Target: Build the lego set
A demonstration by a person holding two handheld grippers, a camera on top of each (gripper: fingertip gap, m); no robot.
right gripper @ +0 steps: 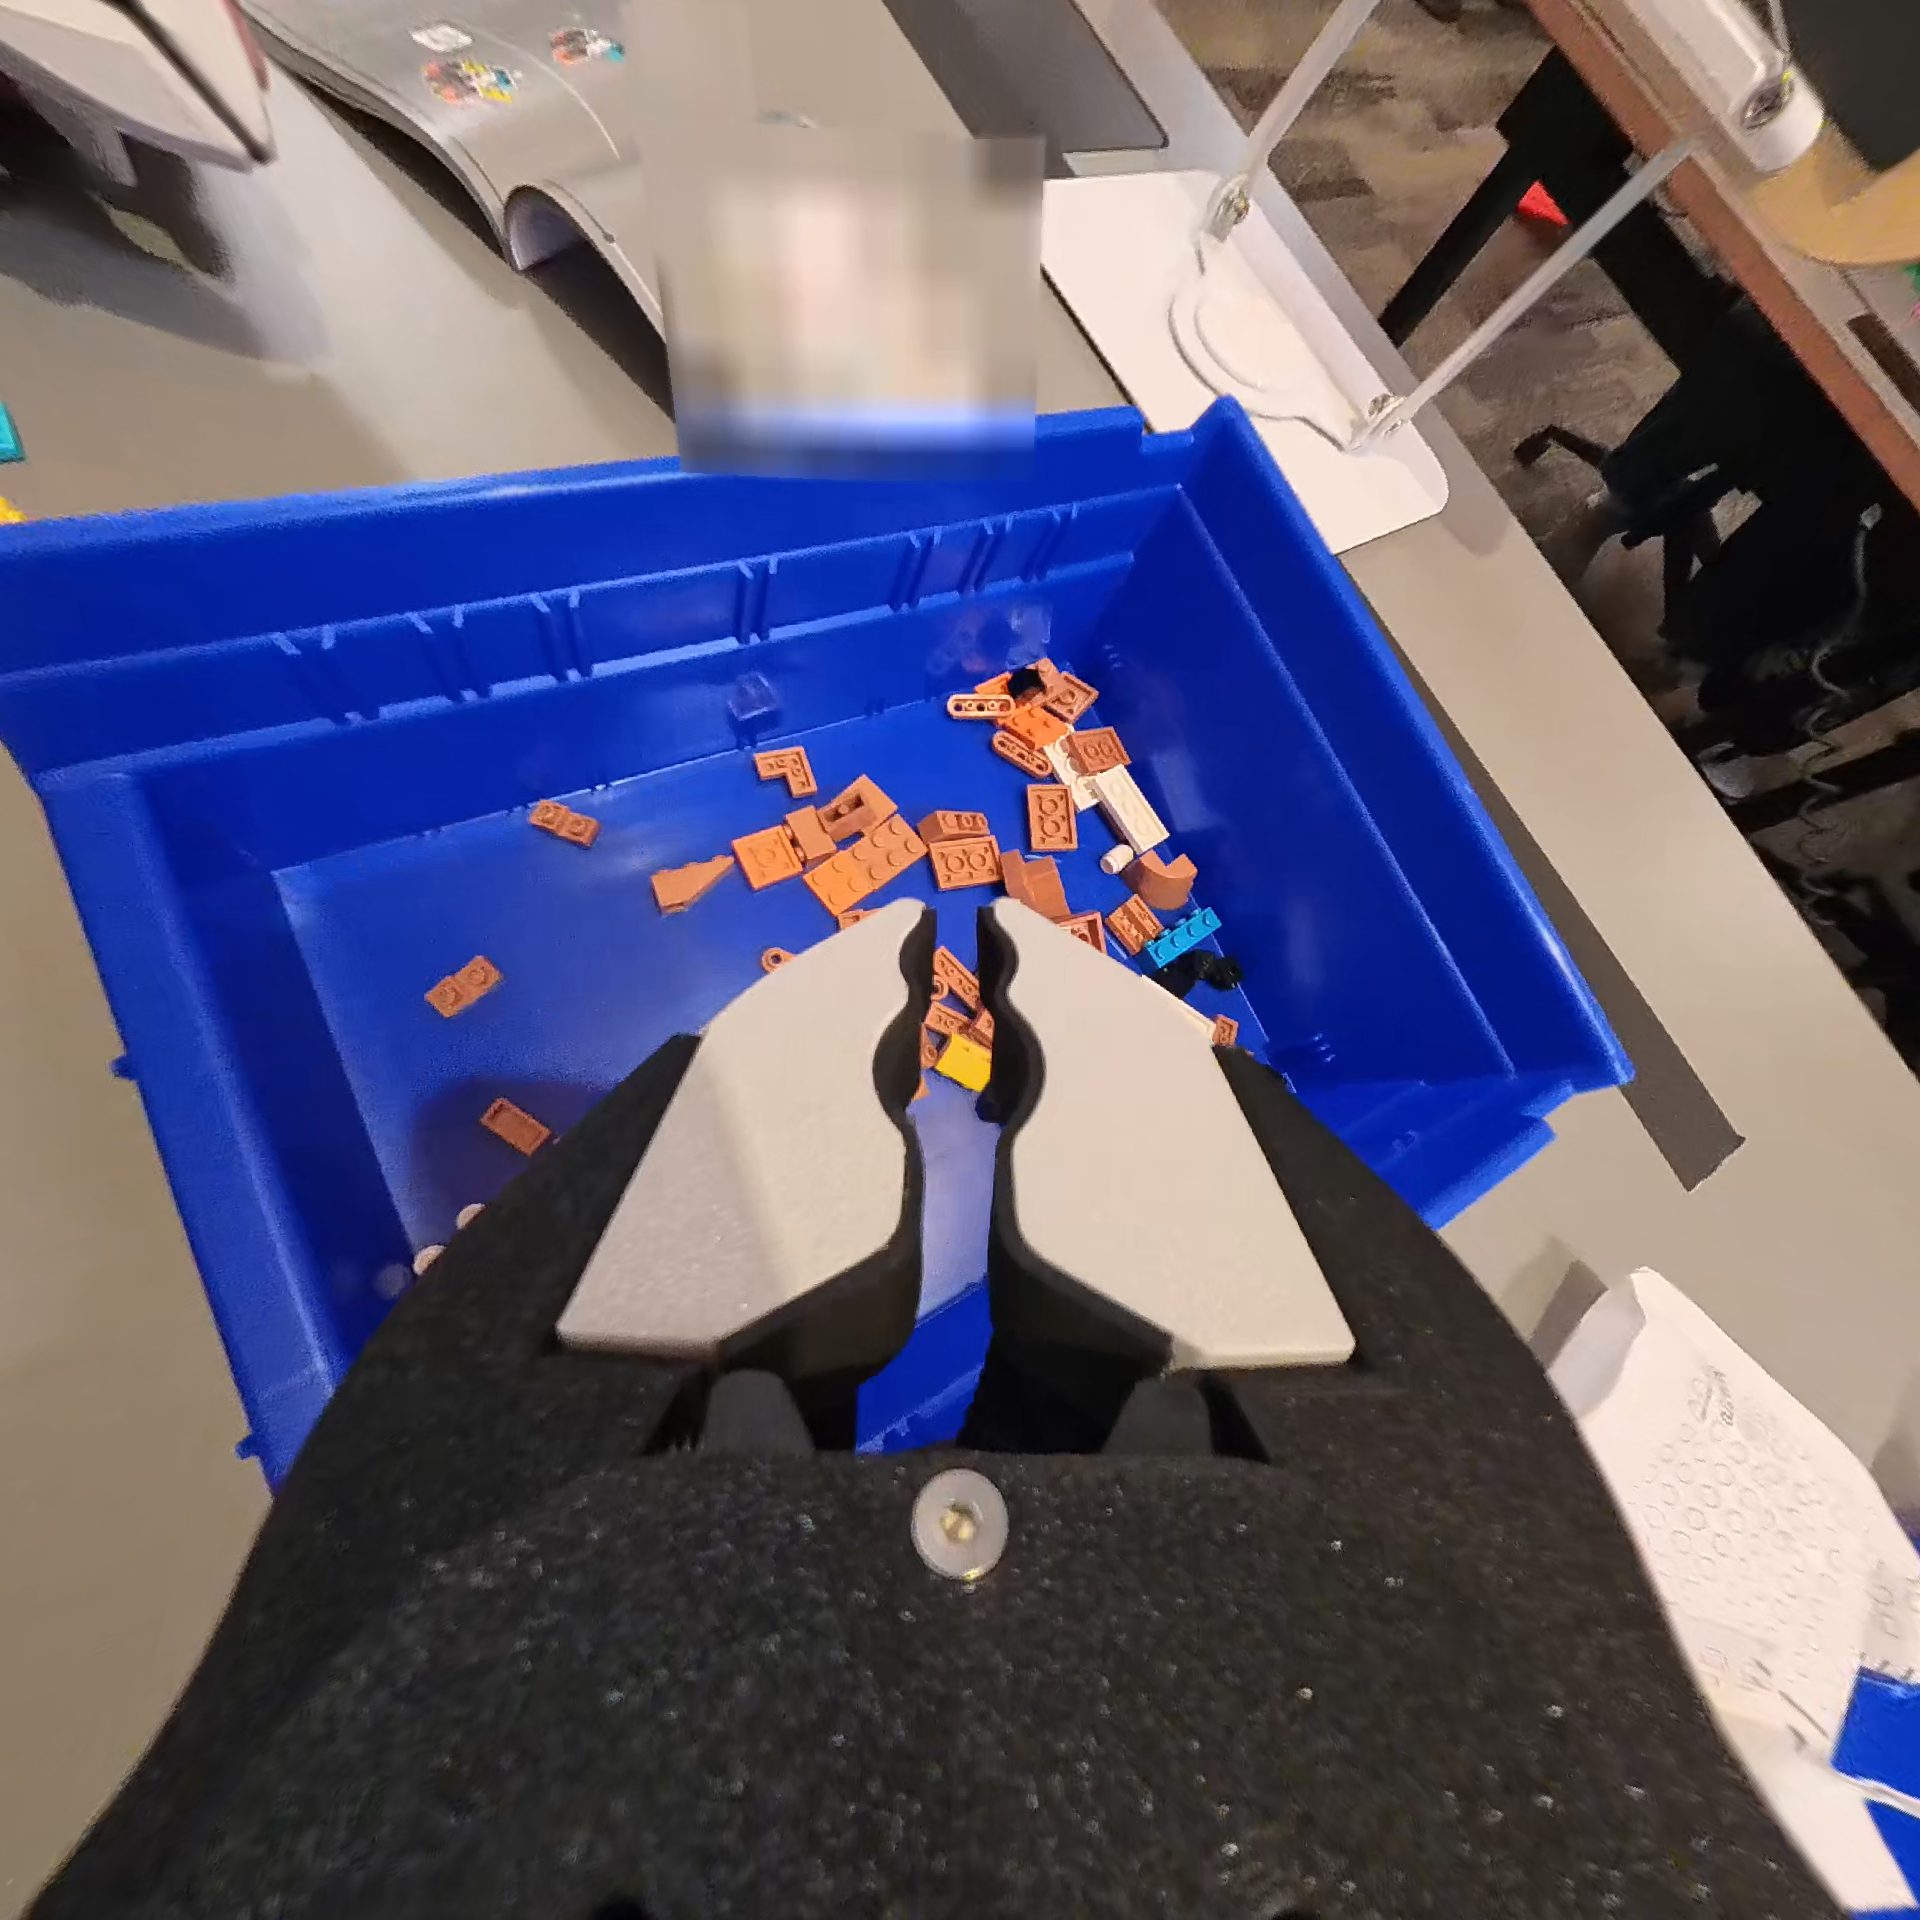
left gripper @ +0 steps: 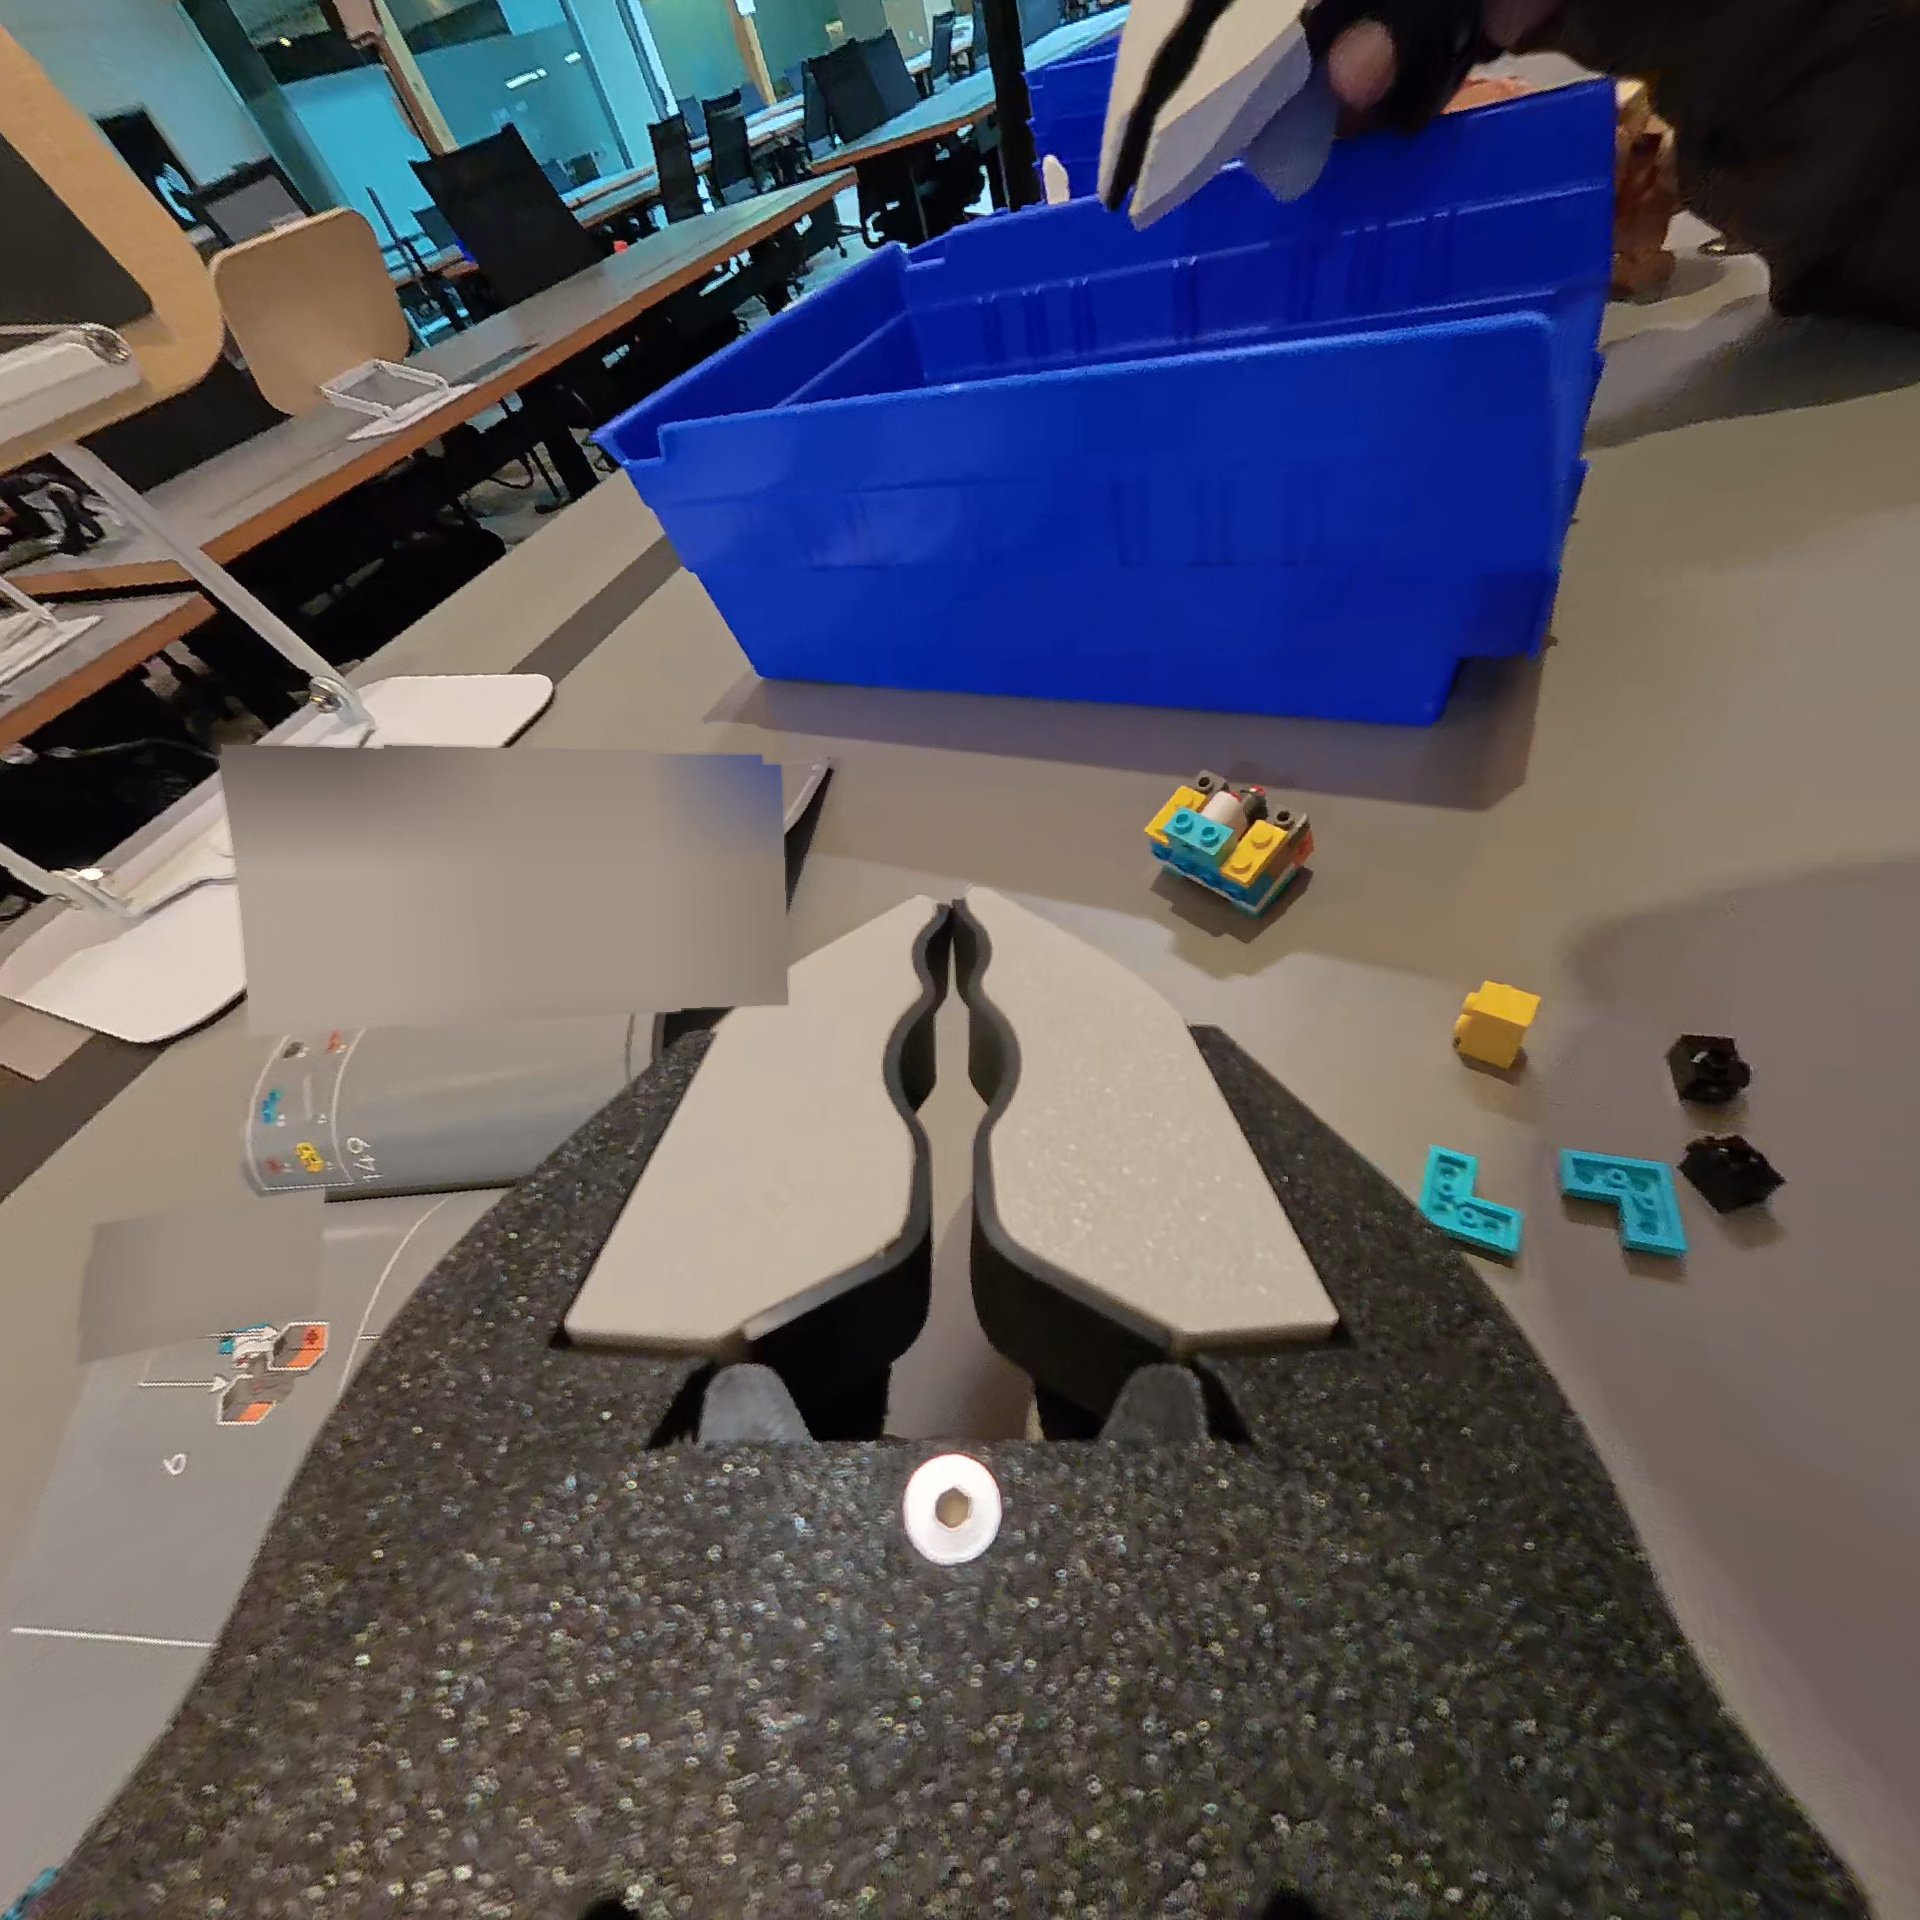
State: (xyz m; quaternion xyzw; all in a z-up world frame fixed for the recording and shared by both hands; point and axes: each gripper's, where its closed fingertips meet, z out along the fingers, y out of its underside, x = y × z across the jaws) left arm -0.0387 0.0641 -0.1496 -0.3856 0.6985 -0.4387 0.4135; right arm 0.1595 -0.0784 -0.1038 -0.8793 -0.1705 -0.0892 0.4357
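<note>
— Where's the piece?
— Yellow brick (right gripper: 963, 1062) lies in the blue bin (right gripper: 312, 665), under my right tool (right gripper: 956, 914), fingers slightly parted, empty.
— Handling?
— Probably light, hard, slick; pinch its flat sides.

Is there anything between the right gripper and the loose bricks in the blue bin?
Nothing visible: the right gripper hangs over the open blue bin, fingers slightly apart, with the loose bricks directly below.

Blue bin (right gripper: 1299, 790) holds mostly orange-brown bricks (right gripper: 868, 862), 1 yellow brick (right gripper: 961, 1062).
</note>
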